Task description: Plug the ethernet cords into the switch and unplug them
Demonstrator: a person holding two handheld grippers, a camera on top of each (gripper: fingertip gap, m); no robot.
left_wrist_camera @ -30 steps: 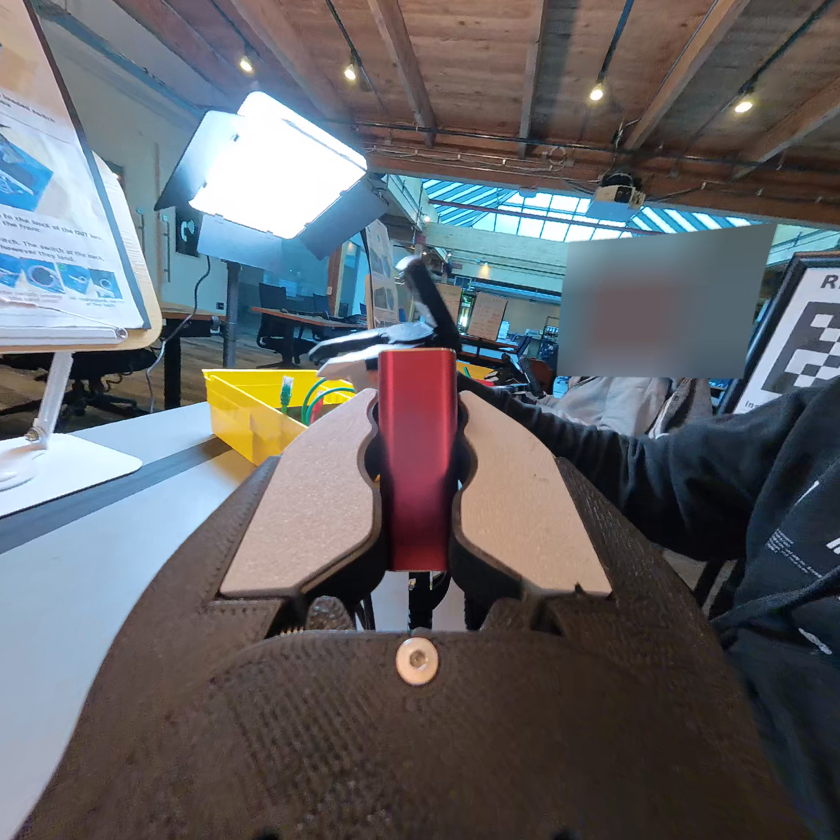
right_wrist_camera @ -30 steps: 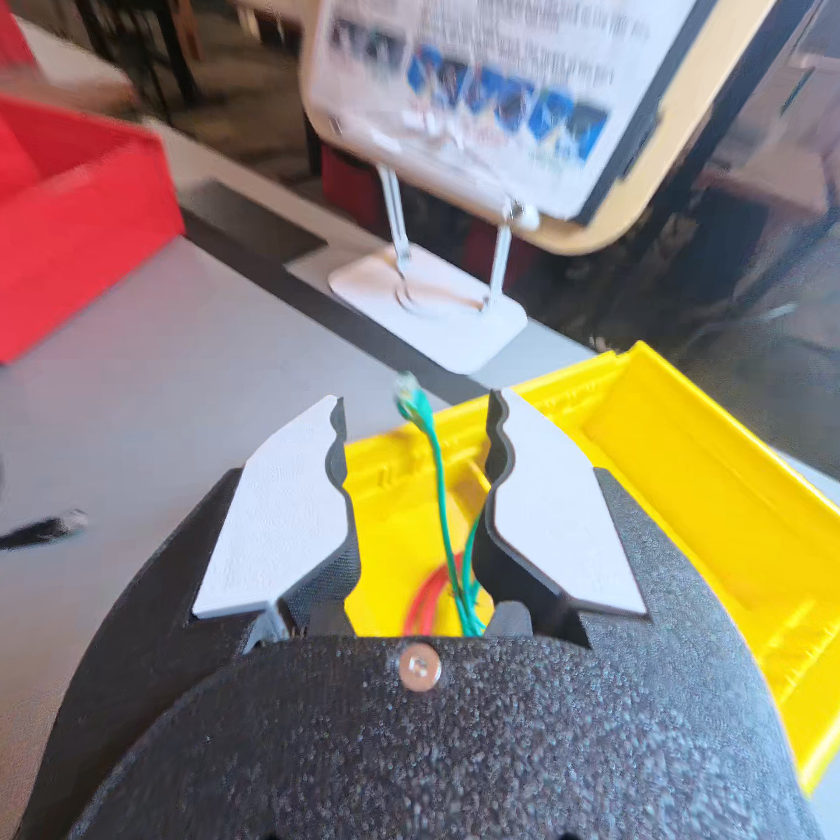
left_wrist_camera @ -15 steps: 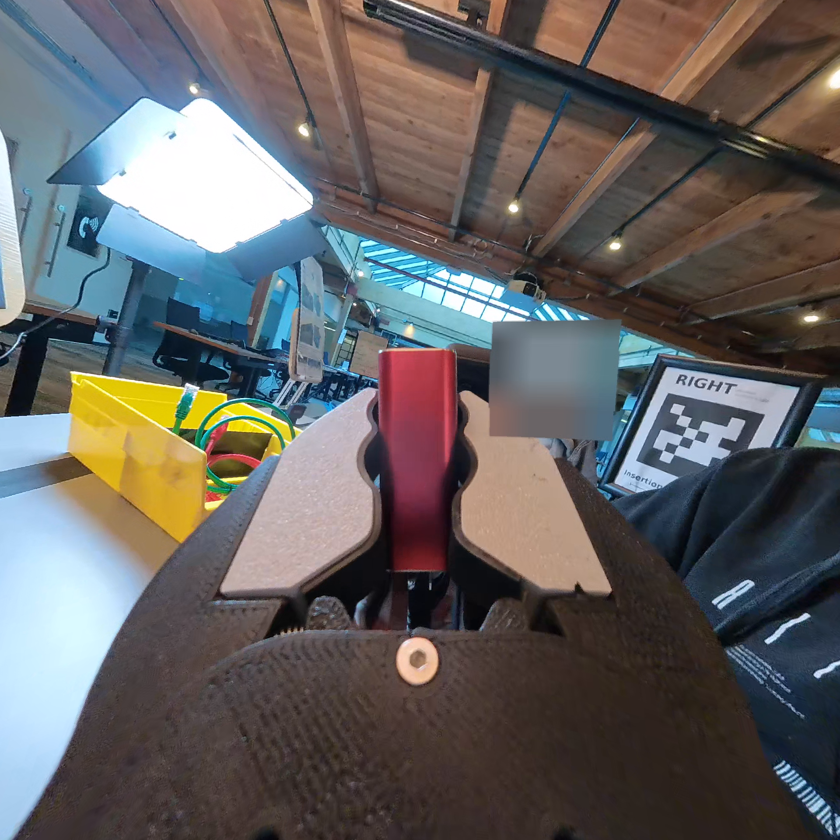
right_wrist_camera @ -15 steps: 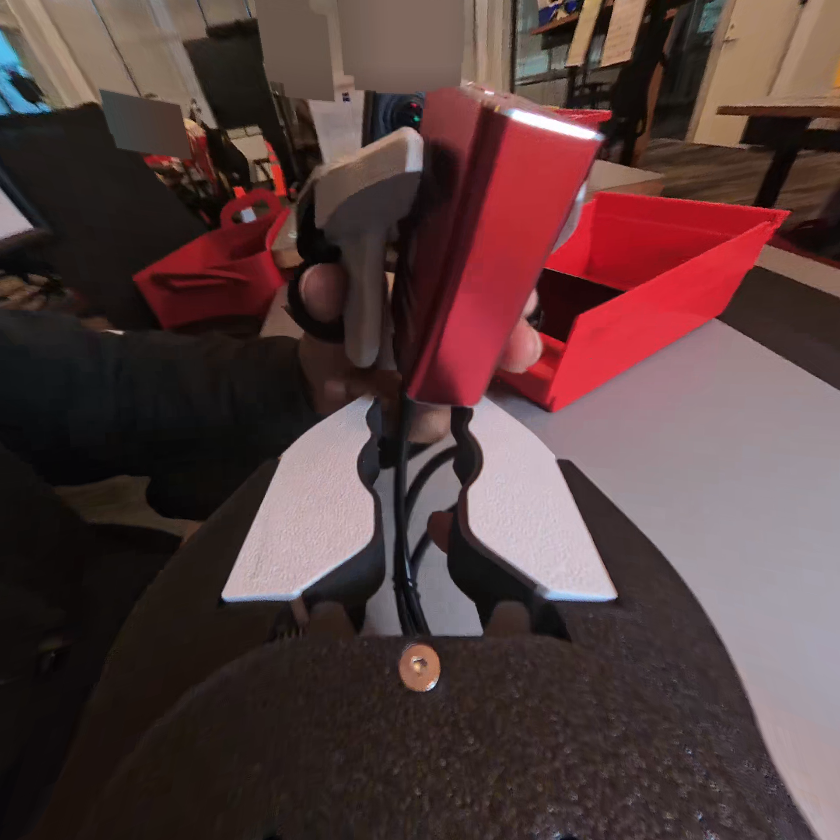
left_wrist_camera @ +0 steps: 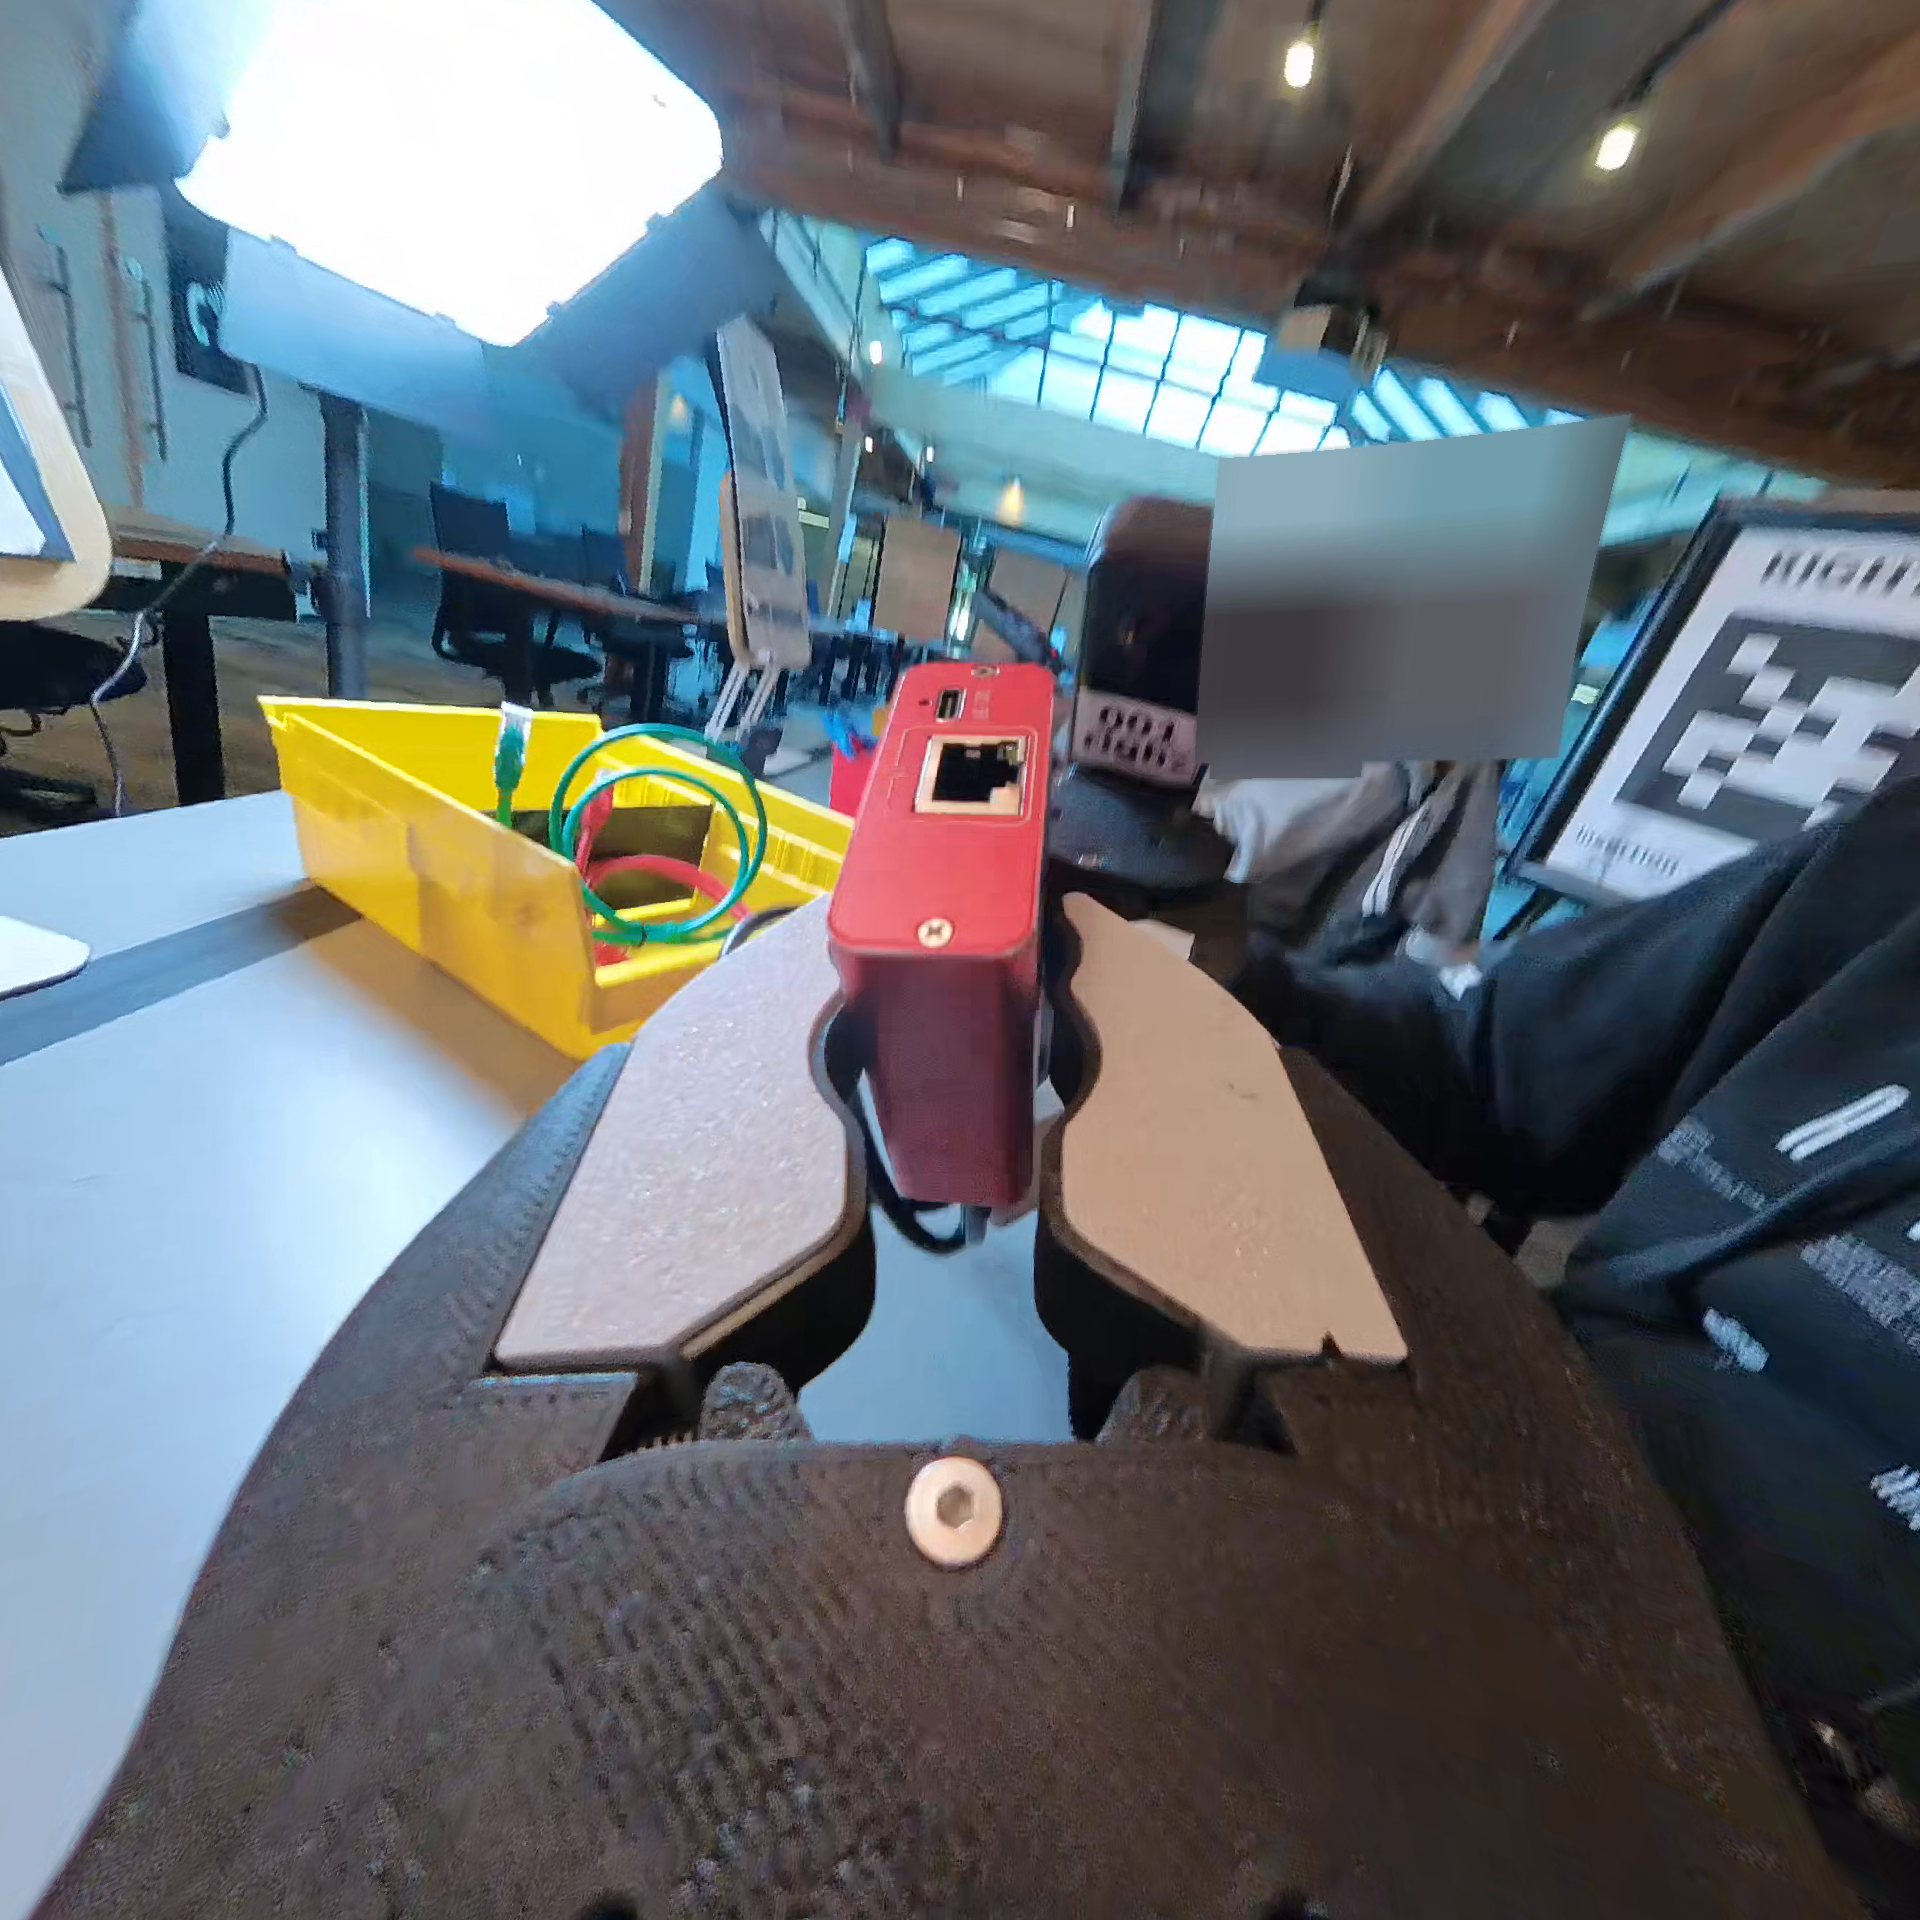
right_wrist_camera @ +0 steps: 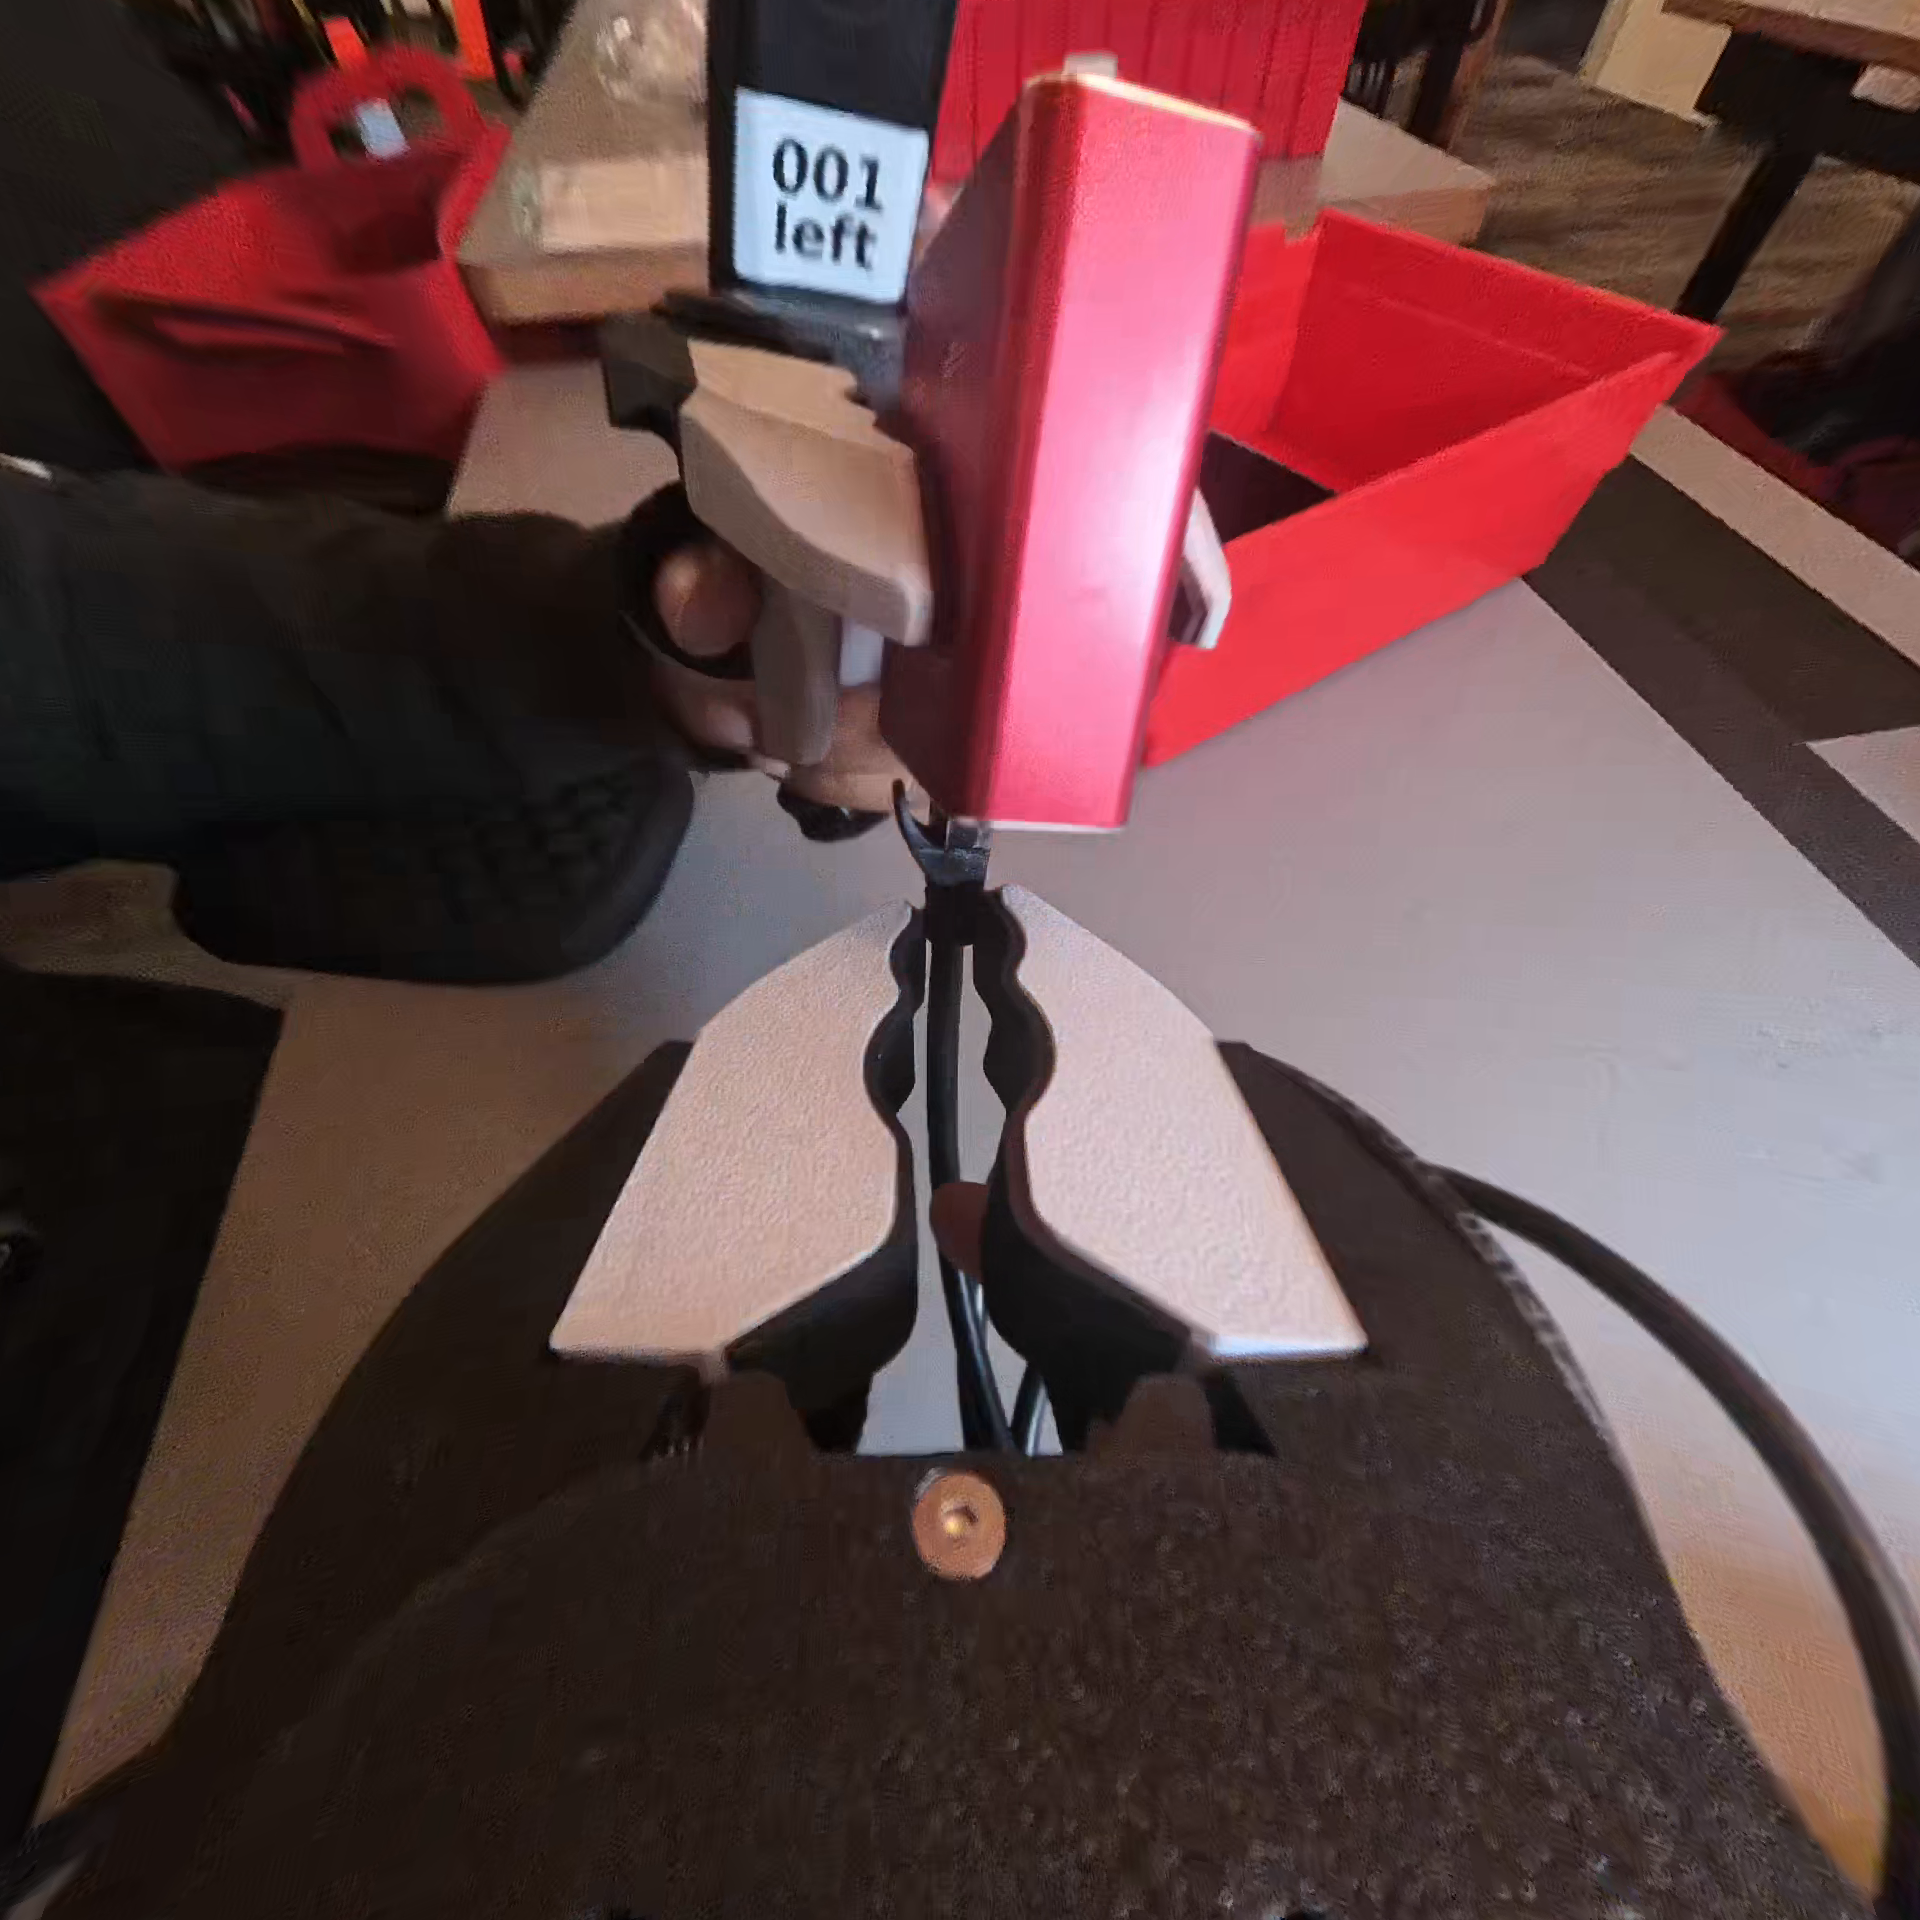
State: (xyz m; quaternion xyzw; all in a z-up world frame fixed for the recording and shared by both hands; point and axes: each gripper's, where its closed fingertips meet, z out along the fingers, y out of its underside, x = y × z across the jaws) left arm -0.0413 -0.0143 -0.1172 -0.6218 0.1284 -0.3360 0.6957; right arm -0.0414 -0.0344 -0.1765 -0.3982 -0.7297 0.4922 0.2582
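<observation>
My left gripper (left_wrist_camera: 940, 925) is shut on a red switch (left_wrist_camera: 956, 935) and holds it above the grey table (left_wrist_camera: 208, 1195). The switch's far end shows an empty ethernet port (left_wrist_camera: 971, 774). In the right wrist view the switch (right_wrist_camera: 1049, 468) stands upright between the left gripper's fingers (right_wrist_camera: 821, 520). My right gripper (right_wrist_camera: 954, 914) is shut on a black cord (right_wrist_camera: 943, 1049) just below its plug (right_wrist_camera: 951, 857), which meets the switch's lower end. I cannot tell if the plug is seated. The cord loops off to the right (right_wrist_camera: 1662, 1340).
A yellow bin (left_wrist_camera: 447, 894) on the table holds coiled green cords (left_wrist_camera: 665, 748) and red cords (left_wrist_camera: 665, 883). A red bin (right_wrist_camera: 1455, 468) stands behind the switch. A black sleeve (right_wrist_camera: 312, 644) is at the left. A framed sign (left_wrist_camera: 1787, 717) stands at the right. Left tips to right tips: about 6 centimetres.
The right gripper has shut on the black cord under the switch. In the left wrist view the switch has tipped and now shows its port end.
</observation>
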